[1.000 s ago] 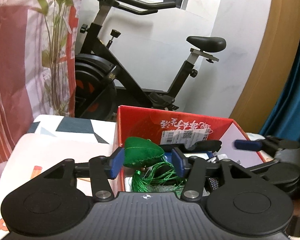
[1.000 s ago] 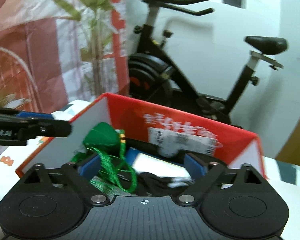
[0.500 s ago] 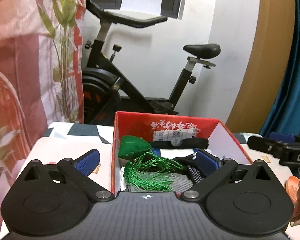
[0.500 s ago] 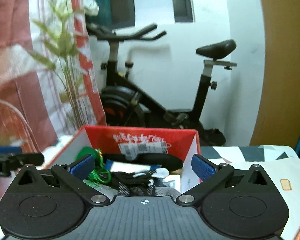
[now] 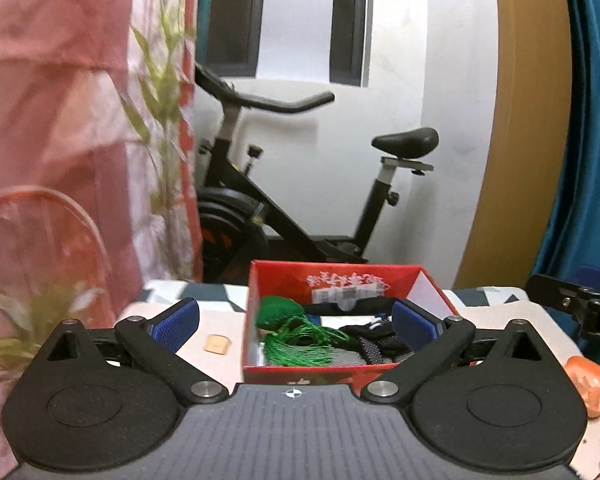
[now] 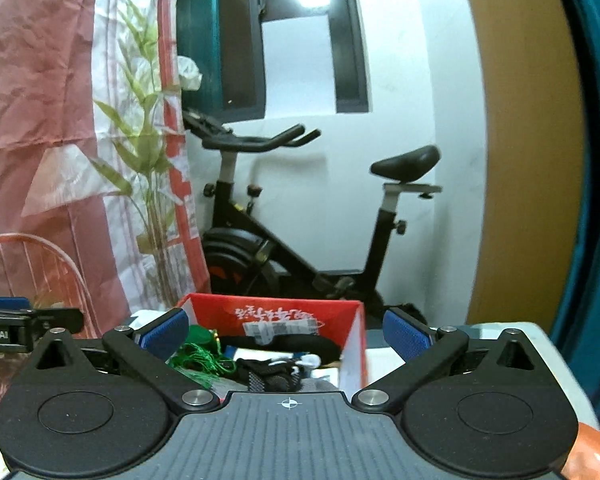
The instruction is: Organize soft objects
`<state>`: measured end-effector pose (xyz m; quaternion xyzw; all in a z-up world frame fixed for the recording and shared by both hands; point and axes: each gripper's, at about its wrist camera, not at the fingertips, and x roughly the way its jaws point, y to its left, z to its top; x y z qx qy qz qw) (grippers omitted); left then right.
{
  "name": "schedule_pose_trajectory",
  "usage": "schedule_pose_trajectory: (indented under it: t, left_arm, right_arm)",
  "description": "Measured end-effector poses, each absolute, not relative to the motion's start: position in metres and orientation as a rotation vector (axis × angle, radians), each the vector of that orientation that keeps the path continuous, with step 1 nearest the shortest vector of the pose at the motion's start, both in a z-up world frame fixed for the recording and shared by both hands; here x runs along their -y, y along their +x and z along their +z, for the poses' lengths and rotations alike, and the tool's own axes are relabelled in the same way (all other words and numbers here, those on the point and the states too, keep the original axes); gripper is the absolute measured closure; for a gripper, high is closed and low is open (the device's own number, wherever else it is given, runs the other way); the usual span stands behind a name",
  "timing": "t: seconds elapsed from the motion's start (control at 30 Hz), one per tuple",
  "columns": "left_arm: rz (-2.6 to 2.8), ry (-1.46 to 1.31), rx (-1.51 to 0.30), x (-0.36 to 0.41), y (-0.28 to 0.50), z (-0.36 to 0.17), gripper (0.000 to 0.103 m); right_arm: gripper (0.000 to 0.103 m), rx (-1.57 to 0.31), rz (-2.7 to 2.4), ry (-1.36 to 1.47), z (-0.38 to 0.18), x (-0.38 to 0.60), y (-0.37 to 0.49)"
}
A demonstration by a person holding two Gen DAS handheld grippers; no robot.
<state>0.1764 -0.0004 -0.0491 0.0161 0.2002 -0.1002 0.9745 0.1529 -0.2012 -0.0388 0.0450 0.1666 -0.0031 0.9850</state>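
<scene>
While both pairs of jaws stand spread wide with nothing between them, the left gripper (image 5: 296, 322) hangs in front of the red box (image 5: 332, 278) and the right gripper (image 6: 286, 334) hangs before the same box (image 6: 276, 306) from a little further right. Each blue pad (image 5: 174, 322) sits clear of the box contents.

Inside the box, at its left side, lies the green pouch (image 5: 278, 312) with its green tassel (image 5: 302, 344) spilling toward the near wall. Beside it, toward the right, lies a heap of black fabric (image 5: 374, 338) with a grey mesh piece; what else sits under it is too muddled to tell. From the right wrist view the same green tassel (image 6: 202, 358) shows at the box's left, next to the dark bundle (image 6: 276, 372).

Under the box is a table (image 5: 220, 354) with a patterned cover, and a small tan tile (image 5: 217, 344) rests on it just left of the box. Behind the table stands an exercise bike (image 5: 300, 208) against a white wall. A pink curtain (image 5: 60, 140) printed with green leaves hangs at the left, and a teal curtain (image 5: 588, 160) hangs at the right.
</scene>
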Motion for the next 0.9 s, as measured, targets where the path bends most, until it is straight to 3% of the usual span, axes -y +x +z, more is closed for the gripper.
schedule_pose_trajectory:
  t: [0.9]
  left_arm:
    - [-0.092,0.056,-0.256,-0.022,0.021,0.012,0.000]
  right_arm:
    - [0.000,-0.170,-0.085,0.060,0.036,0.166,-0.028]
